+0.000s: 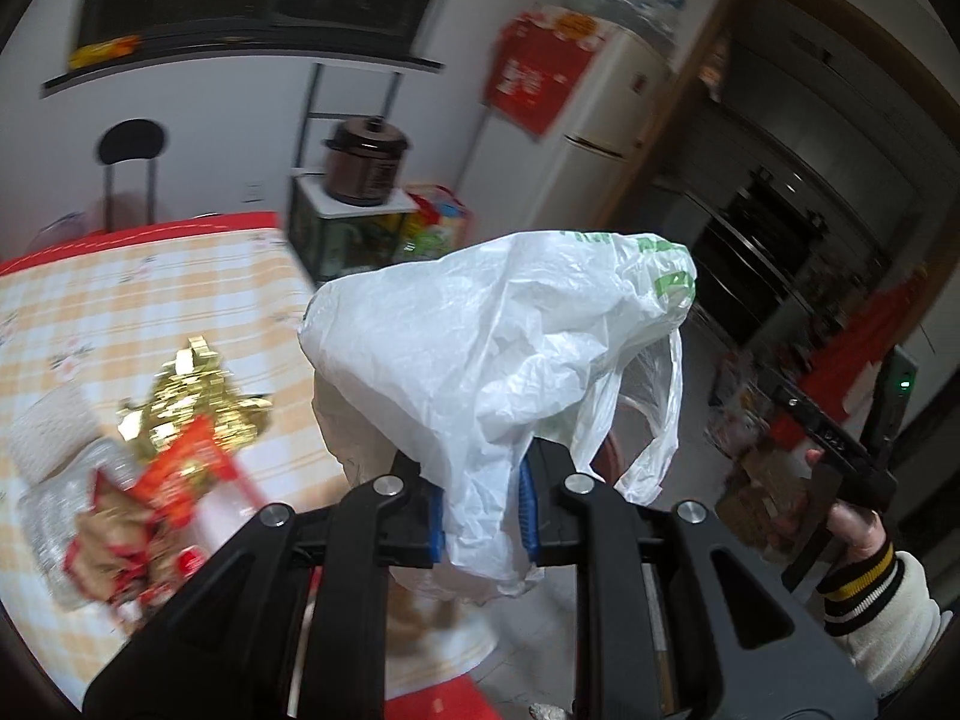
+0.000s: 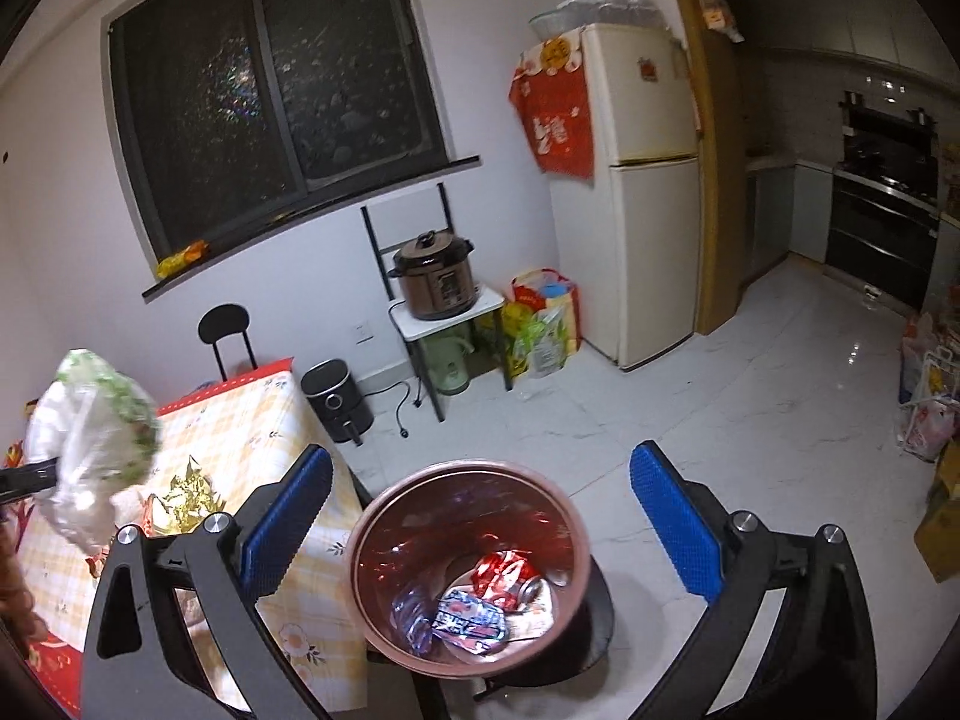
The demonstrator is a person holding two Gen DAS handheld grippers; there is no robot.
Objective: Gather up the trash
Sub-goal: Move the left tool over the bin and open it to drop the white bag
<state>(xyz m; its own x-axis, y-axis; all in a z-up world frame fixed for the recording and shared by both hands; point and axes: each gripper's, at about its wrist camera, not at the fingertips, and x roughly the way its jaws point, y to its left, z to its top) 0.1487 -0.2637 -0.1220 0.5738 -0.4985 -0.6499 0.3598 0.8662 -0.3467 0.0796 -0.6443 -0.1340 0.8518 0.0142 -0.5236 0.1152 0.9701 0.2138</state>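
My left gripper (image 1: 480, 510) pinches a crumpled white plastic bag (image 1: 498, 348) between its blue pads, the bag billowing up toward twelve o'clock. My right gripper (image 2: 480, 516) stands wide apart with nothing between its jaws, over the round bin (image 2: 396, 510) at six o'clock, crushed can (image 2: 504, 576) and wrappers (image 2: 468, 621) inside. At nine o'clock, the checked table (image 2: 252, 420) carries gold foil (image 2: 189, 492).
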